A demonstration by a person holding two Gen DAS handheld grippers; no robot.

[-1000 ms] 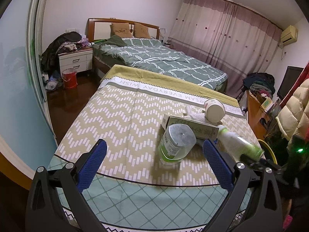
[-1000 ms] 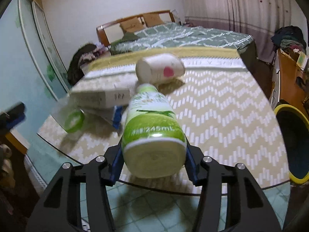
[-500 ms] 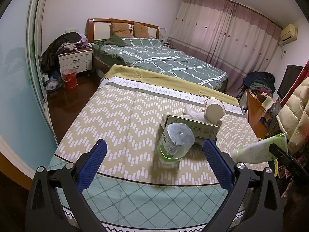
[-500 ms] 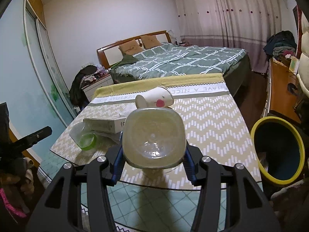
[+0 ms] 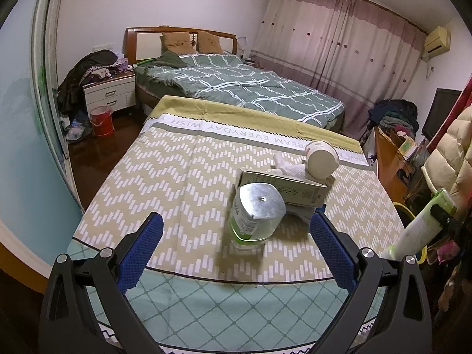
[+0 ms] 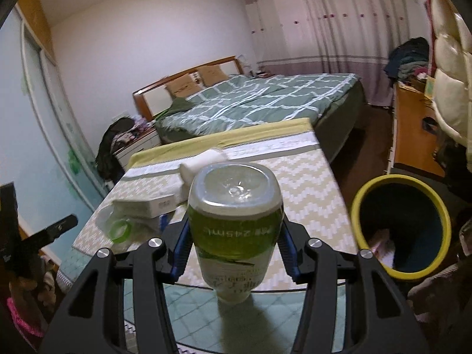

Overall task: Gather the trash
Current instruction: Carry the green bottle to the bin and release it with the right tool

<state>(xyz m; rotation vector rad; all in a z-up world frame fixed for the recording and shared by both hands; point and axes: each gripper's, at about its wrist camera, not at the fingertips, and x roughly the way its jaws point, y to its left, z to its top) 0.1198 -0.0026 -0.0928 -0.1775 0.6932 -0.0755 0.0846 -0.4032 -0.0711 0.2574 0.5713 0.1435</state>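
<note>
My right gripper [image 6: 233, 246], pinching the green-labelled plastic bottle [image 6: 234, 230], has swung it off the table toward the yellow-rimmed bin [image 6: 401, 227]; my left gripper [image 5: 236, 250] stays spread.

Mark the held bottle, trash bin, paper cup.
bottle [image 6: 236, 230]: right wrist view, green label.
trash bin [image 6: 442, 215]: right wrist view, yellow rim.
paper cup [image 5: 321, 164]: left wrist view, round base.

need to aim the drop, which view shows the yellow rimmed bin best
The right wrist view: the yellow-rimmed bin shows its whole rim and dark inside, right of the table. The left wrist view catches only a yellow sliver of it behind the held bottle.
</note>
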